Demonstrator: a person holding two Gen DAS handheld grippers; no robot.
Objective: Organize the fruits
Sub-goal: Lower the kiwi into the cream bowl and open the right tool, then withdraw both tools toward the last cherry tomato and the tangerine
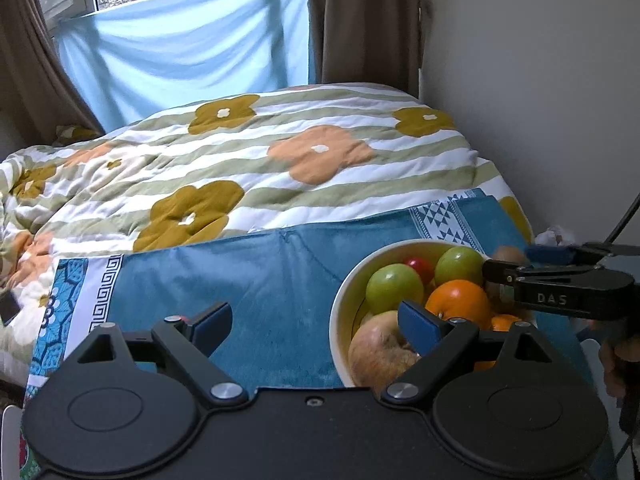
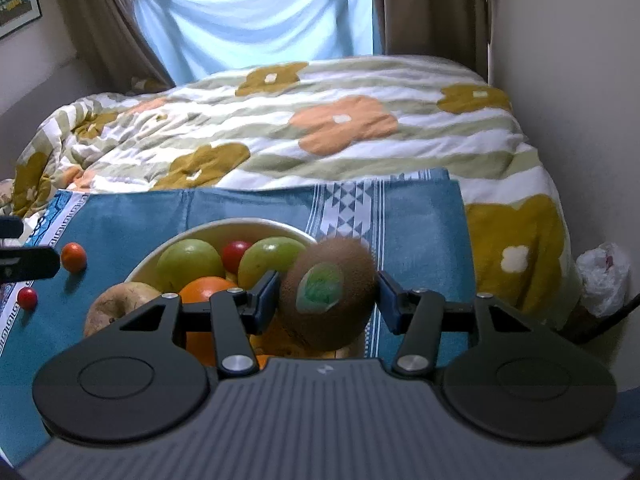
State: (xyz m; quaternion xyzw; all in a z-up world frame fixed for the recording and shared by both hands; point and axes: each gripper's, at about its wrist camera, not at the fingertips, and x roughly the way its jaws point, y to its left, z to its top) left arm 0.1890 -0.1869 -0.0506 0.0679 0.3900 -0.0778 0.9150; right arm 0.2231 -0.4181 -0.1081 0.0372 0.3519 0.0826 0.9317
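the right gripper [image 2: 328,300] is clamping a kiwi [image 2: 328,300] between its blue pads, the jaws closed only as far as the fruit's width allows, and it is hanging over the near right rim of the bowl [image 2: 240,225]. a green sticker is showing on the side of the kiwi facing the camera. the left gripper [image 1: 314,322] is standing wide open and holding nothing, its right finger lying over the bowl's near left edge.

just under and left of the kiwi, the bowl is already carrying a pale apple [image 2: 116,306], an orange [image 2: 208,288], two green apples [image 2: 190,264] and a cherry tomato [image 2: 236,256], so most of the sorting looks done. the kiwi is not yet released; it seems to be the piece going in now. further to the left of the right gripper, a small orange [image 2: 73,257] and a second cherry tomato [image 2: 27,298] are lying loose on the blue cloth [image 2: 420,220], still waiting to be gathered.

the bowl is filling up, so the kiwi is probably going to settle on top of other fruit and may roll. to the right of the gripper the cloth is ending close by, with a wall just past it. ahead, the cloth's far edge is meeting a flowered quilt [image 2: 340,120], which is soft and uneven. the widest open room is lying to the left, across the cloth.
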